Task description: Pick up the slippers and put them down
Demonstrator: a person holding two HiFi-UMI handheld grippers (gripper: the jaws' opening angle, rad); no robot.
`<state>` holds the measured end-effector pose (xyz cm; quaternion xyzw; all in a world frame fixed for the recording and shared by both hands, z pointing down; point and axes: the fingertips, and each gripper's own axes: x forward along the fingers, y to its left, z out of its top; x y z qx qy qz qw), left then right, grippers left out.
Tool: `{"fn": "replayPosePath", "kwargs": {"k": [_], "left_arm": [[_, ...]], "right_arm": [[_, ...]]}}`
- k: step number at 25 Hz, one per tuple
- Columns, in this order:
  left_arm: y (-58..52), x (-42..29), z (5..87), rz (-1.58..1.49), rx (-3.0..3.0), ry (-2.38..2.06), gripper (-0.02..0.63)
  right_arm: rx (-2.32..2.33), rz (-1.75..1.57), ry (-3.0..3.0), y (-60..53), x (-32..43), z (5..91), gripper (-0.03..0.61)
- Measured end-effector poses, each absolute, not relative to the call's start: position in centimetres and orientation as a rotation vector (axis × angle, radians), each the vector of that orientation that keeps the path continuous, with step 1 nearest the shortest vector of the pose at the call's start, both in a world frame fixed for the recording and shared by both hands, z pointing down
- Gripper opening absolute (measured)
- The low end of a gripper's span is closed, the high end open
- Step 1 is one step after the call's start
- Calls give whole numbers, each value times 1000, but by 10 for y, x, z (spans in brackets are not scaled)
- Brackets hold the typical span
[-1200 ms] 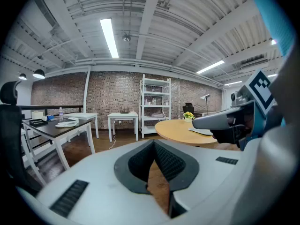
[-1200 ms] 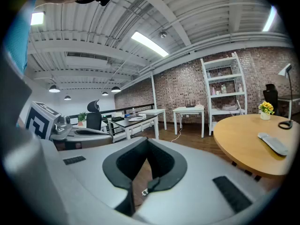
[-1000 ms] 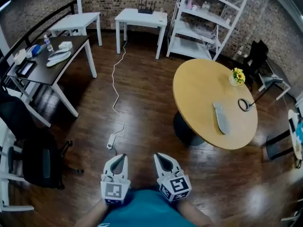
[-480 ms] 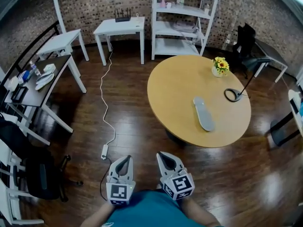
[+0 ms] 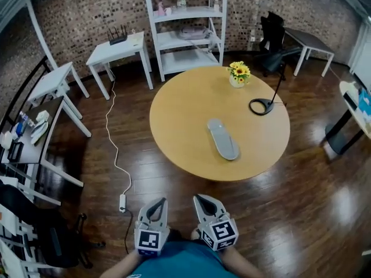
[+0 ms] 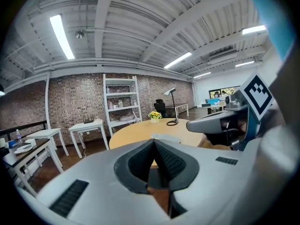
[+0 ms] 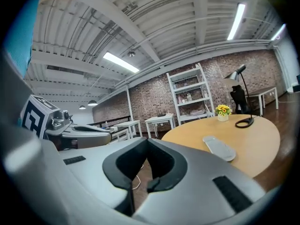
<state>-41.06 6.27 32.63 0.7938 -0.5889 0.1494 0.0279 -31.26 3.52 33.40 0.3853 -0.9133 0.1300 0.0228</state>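
Note:
One grey slipper (image 5: 223, 139) lies flat on the round wooden table (image 5: 174, 120), a little right of its middle. It also shows in the left gripper view (image 6: 161, 136) and the right gripper view (image 7: 219, 147). Both grippers are held side by side close to the person's body, well short of the table's near edge, and point towards it. My left gripper (image 5: 160, 201) is shut with nothing in it, its jaw tips meeting (image 6: 153, 142). My right gripper (image 5: 198, 197) is likewise shut and empty (image 7: 146, 142).
A pot of yellow flowers (image 5: 238, 73) and a black desk lamp (image 5: 264, 105) stand on the table's far side. A white shelf unit (image 5: 185, 28) and small white tables (image 5: 116, 51) line the brick wall. A white cable with a power strip (image 5: 122, 201) lies on the floor at left.
The round table with the slipper has swung from the right of the head view to its centre. Both grippers stay shut and close together at the bottom.

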Motion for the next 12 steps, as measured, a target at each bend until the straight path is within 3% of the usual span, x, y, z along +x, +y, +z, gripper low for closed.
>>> {"fn": "replayPosePath", "kwargs": {"k": [12], "left_arm": [[-28, -359, 320, 420, 2662, -1565, 5]], "right_arm": [[1418, 367, -2714, -18, -264, 321, 30]]}}
